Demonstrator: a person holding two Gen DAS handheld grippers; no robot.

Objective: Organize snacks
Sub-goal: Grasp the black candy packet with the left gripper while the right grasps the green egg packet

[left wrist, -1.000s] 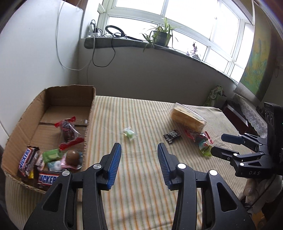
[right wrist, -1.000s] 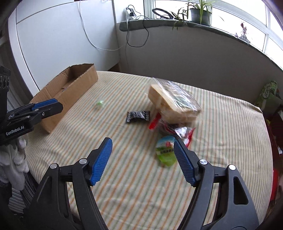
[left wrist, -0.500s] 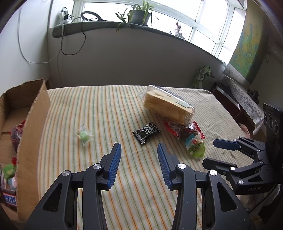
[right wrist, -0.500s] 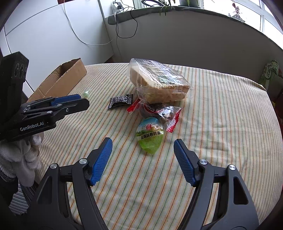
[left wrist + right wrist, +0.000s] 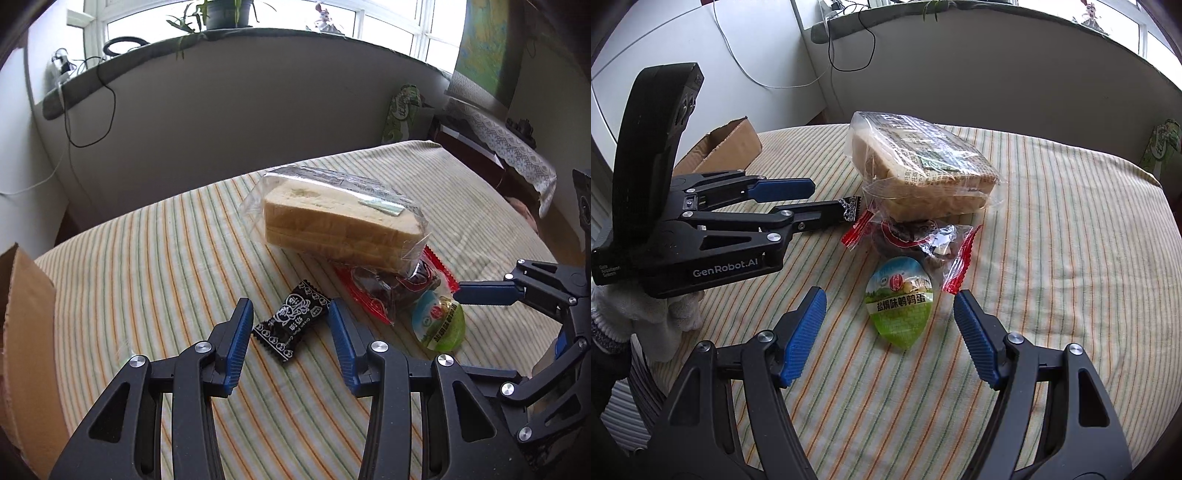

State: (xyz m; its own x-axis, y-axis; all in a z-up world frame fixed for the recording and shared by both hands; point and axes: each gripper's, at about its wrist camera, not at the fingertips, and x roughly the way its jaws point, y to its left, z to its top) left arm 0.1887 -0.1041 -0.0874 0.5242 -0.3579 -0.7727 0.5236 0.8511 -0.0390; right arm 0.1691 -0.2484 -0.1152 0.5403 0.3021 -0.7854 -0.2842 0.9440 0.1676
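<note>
On the striped cloth-covered table (image 5: 155, 280) lay a cluster of snacks. The left gripper (image 5: 291, 328) hung with its blue-padded jaws spread apart on either side of a small black candy wrapper with white cartoon print (image 5: 291, 325), which carried Chinese characters and small Latin lettering too fine to read surely; the jaws gripped nothing. The right gripper (image 5: 890, 321) was likewise wide open, its pads flanking a green teardrop-shaped sealed pouch (image 5: 899, 299) printed with "盐焗味鹌鹑蛋". Just beyond the pouch sat a clear packet with red crimped ends holding something dark brown (image 5: 916, 240), and on top of that packet's far side rested a clear plastic bag of sliced white bread (image 5: 919, 170) with a printed label whose text was too small to make out. In the right wrist view the left gripper's black body read "GenRobot.AI". A brown cardboard box (image 5: 727, 147) stood at the table's far left edge, well apart from the snack cluster.
</note>
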